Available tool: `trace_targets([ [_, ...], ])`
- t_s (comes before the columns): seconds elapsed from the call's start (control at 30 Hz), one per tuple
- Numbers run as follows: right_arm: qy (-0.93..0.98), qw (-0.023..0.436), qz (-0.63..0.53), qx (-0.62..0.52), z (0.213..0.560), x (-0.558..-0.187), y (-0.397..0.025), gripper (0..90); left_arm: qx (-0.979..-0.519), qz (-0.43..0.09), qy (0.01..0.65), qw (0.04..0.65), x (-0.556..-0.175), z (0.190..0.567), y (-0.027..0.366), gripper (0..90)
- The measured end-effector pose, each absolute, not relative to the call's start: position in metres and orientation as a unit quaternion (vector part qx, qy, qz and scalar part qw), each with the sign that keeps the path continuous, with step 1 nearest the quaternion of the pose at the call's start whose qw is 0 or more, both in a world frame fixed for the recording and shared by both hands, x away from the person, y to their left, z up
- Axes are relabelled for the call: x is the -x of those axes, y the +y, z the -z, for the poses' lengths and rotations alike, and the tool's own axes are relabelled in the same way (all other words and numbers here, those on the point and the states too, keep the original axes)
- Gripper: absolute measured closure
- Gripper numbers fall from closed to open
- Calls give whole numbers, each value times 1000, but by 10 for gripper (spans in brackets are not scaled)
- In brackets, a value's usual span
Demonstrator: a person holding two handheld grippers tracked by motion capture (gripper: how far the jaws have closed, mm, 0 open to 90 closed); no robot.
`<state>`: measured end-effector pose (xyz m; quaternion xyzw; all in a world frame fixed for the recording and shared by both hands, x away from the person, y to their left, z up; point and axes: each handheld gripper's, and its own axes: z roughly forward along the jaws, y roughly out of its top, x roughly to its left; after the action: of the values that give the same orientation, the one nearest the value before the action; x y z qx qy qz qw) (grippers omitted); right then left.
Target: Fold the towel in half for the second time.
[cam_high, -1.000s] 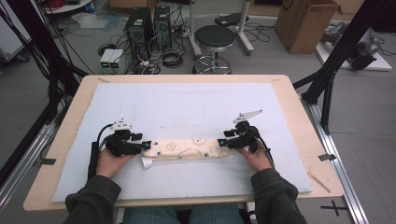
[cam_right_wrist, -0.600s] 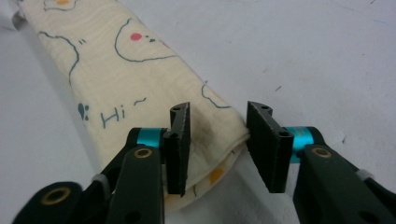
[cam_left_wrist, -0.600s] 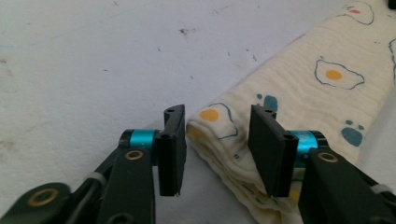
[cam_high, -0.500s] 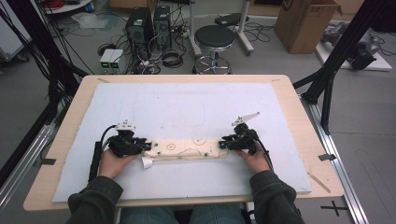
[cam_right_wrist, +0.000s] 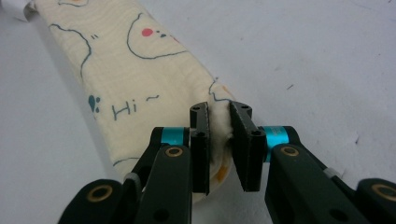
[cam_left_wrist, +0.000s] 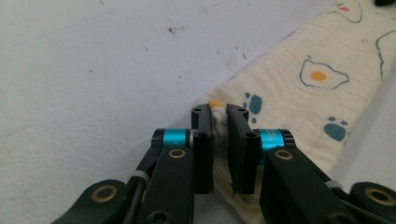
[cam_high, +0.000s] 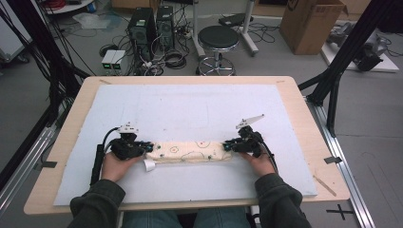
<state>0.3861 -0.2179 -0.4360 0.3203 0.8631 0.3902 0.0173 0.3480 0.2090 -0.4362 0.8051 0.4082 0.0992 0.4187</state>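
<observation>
Lying folded into a long strip near the desk's (cam_high: 304, 123) front edge, the cream cotton cloth printed with eggs and doodles (cam_high: 190, 152) is probably handling light and limp, so each hand-held gripper, left (cam_left_wrist: 219, 114) and right (cam_right_wrist: 219, 112), is pinching one end.

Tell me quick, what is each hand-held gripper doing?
Left hand-held gripper: closed, pinching one end of the folded cloth.
Right hand-held gripper: closed, pinching the cloth's other end.
</observation>
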Motion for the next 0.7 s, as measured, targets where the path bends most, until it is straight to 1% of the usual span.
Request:
trace_targets([
  [0.23, 866, 32, -385, -317, 424, -389, -216, 788, -802, -113, 404, 425, -353, 424, 206, 811],
  [0.7, 860, 52, -383, -334, 413, -414, -212, 789, -782, -131, 426, 437, -376, 414, 208, 811],
])
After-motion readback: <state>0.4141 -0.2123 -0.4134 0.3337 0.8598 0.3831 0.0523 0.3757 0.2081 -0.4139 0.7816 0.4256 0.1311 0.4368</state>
